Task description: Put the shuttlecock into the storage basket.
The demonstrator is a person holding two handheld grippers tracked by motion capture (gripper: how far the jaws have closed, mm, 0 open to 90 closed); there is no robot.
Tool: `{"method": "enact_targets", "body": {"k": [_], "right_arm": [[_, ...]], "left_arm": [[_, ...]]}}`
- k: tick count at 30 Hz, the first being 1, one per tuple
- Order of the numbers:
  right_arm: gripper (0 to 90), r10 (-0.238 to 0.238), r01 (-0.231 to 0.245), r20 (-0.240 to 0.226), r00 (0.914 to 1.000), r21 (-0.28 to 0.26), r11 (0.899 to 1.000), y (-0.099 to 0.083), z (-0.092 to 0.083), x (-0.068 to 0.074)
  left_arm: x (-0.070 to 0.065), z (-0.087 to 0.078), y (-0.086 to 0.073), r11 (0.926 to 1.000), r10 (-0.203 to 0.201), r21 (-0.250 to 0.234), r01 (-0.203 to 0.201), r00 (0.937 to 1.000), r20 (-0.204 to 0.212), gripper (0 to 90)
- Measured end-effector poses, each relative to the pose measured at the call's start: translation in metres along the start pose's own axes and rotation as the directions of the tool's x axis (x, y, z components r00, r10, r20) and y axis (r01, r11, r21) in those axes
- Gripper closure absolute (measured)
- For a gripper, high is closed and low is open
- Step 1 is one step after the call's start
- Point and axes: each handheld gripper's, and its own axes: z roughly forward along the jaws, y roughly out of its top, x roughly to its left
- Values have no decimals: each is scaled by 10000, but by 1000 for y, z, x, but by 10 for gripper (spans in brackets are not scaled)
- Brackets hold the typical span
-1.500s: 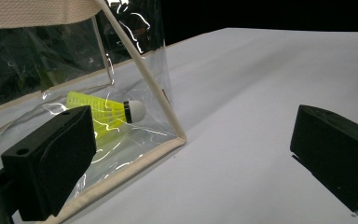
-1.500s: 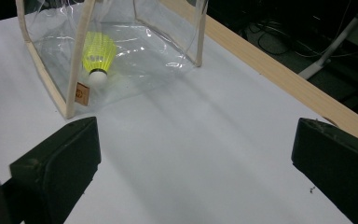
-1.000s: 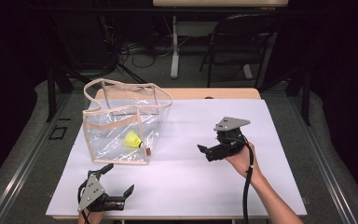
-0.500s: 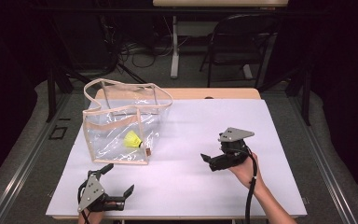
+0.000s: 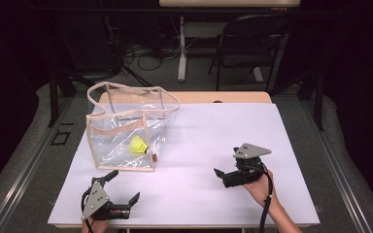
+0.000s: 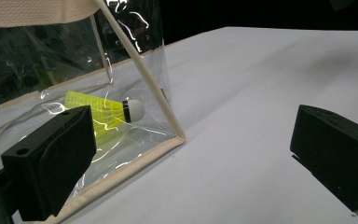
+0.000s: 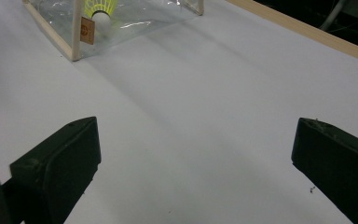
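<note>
A clear plastic bag (image 5: 121,127) with beige trim stands upright on the left of the white tabletop (image 5: 213,126). A yellow shuttlecock (image 5: 138,145) lies inside it near the front right corner. My left gripper (image 5: 123,186) rests near the front edge, just in front of the bag, jaws wide open and empty. Its own view shows the shuttlecock (image 6: 105,112) through the bag wall (image 6: 140,70). My right gripper (image 5: 227,162) is held at the right front, open and empty, pointing left toward the bag corner (image 7: 77,32) and shuttlecock (image 7: 100,11).
The wooden desk edge (image 5: 223,97) runs along the back of the white sheet. A dark chair (image 5: 252,43) and floor cables (image 5: 141,56) lie beyond the table. A broad stretch of white surface separates the two grippers.
My right gripper has drawn back toward the front edge and slightly right, still open. The left gripper, bag and shuttlecock have not moved.
</note>
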Motion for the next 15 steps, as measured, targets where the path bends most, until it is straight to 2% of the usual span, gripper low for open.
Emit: {"method": "enact_targets", "body": {"k": [11, 15], "right_arm": [[3, 54, -47, 178, 9998, -412, 9991, -21, -9, 4], [3, -98, 112, 272, 9996, -517, 9986, -28, -11, 5]], "left_arm": [[0, 0, 0, 10000, -26, 9, 26, 10000, 7, 2], [0, 0, 0, 10000, -14, 13, 14, 10000, 4, 2]]}}
